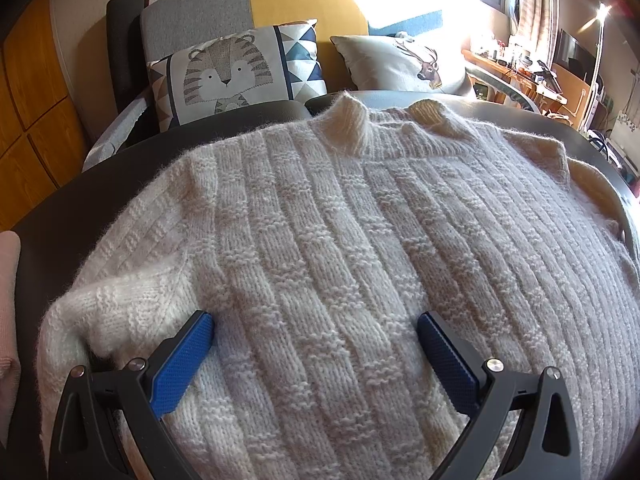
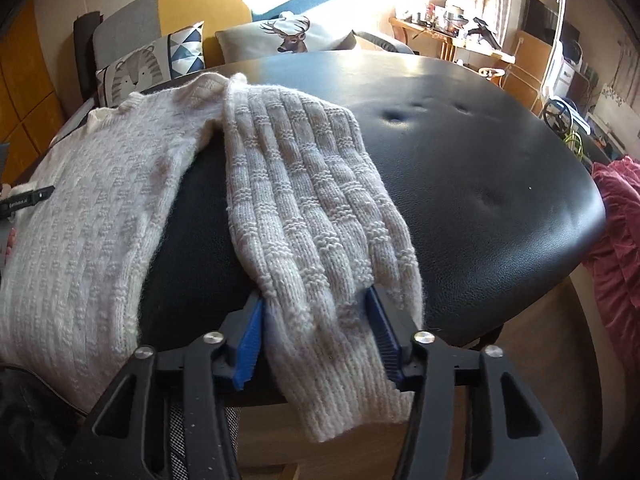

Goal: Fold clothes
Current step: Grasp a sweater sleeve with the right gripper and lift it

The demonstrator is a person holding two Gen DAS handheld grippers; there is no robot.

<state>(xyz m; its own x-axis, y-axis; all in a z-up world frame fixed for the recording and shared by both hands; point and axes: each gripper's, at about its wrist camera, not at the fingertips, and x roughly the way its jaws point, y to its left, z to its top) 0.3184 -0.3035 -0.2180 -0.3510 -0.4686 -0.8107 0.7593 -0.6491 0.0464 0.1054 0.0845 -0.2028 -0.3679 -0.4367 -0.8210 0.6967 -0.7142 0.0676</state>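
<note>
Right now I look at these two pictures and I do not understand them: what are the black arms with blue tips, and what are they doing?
They are hand-held grippers, one in each hand of a person; no robot. Each picture comes from a camera on one gripper, looking along its fingers. A cream knitted sweater lies on a black padded table. The left gripper is open over the sweater's body, holding nothing. The right gripper has its blue pads on both sides of the sleeve, near the cuff, which hangs over the table edge.

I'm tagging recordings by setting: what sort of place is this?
Most likely a home living room: a sofa with printed cushions, a cluttered desk by a curtained window, and a knit sweater on a black table.
</note>
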